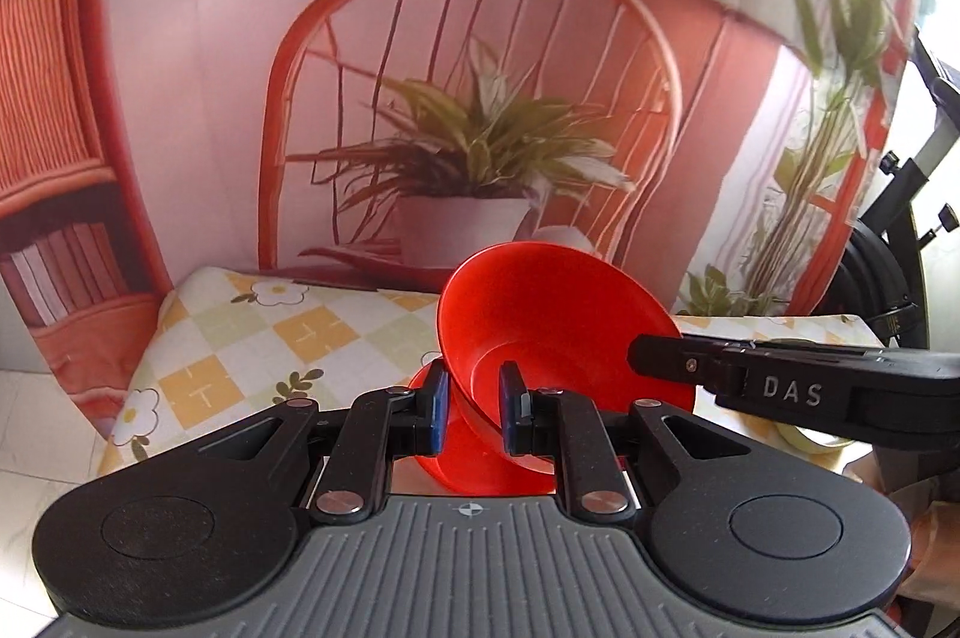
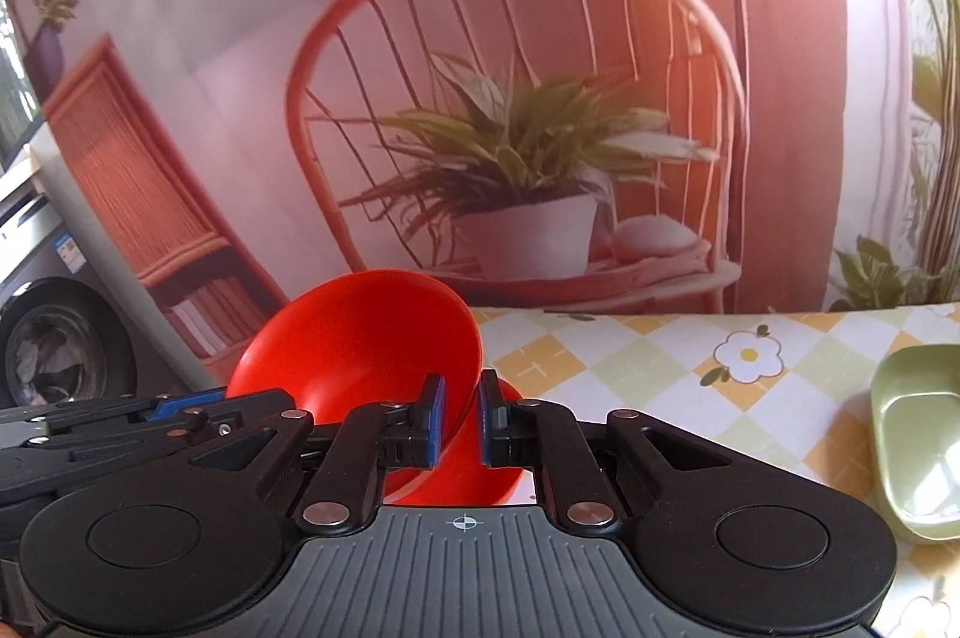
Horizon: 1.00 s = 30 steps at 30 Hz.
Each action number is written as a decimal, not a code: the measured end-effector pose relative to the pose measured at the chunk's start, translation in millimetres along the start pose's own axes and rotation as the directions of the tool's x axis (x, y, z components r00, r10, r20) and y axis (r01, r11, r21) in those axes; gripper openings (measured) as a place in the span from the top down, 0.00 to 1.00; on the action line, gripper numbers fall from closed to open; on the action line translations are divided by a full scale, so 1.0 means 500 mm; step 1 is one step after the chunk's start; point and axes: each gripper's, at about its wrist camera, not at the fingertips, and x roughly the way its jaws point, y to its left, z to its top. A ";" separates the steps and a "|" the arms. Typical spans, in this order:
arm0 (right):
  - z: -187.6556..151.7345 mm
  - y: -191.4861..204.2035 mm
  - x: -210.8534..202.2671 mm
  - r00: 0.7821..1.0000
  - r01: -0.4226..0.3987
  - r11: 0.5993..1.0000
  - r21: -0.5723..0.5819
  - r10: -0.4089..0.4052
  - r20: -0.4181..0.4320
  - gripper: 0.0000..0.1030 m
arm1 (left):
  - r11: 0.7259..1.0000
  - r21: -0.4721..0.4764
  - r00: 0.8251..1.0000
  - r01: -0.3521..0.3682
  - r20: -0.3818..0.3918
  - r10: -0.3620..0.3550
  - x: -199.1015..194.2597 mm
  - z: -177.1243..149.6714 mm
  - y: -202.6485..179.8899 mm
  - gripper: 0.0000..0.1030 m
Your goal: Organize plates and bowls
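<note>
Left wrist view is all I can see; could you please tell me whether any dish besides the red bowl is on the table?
Observer: Yes, a pale green dish sits on the checked tablecloth, to the right of the right gripper.
Operator: Thank you. Is that gripper actually gripping the red bowl?
Observer: Yes, its blue-padded fingers pinch the red bowl at its rim.
Operator: Is the green dish upright?
Observer: Yes, its opening faces up, and it looks empty.
</note>
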 end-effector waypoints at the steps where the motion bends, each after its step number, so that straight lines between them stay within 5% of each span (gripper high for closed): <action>1: -0.002 -0.001 0.016 1.000 0.009 1.000 -0.001 -0.009 -0.009 0.90 | 1.000 0.000 1.000 -0.003 -0.007 0.003 0.014 0.000 0.004 0.83; 12: -0.031 -0.022 0.108 0.995 0.064 0.998 0.013 -0.063 -0.074 0.90 | 0.999 0.038 0.997 -0.032 -0.063 0.034 0.097 -0.024 0.013 0.83; 26: -0.056 -0.027 0.132 0.990 0.095 0.995 -0.030 -0.097 -0.106 0.88 | 0.993 0.107 0.994 -0.049 -0.092 0.059 0.127 -0.043 -0.002 0.82; 28: -0.057 -0.030 0.130 0.989 0.104 0.994 -0.028 -0.106 -0.100 0.84 | 0.993 0.100 0.993 -0.061 -0.095 0.071 0.129 -0.042 -0.002 0.78; 30: -0.057 -0.032 0.124 0.990 0.101 0.995 -0.026 -0.103 -0.098 0.82 | 0.994 0.078 0.993 -0.073 -0.084 0.079 0.125 -0.042 0.002 0.56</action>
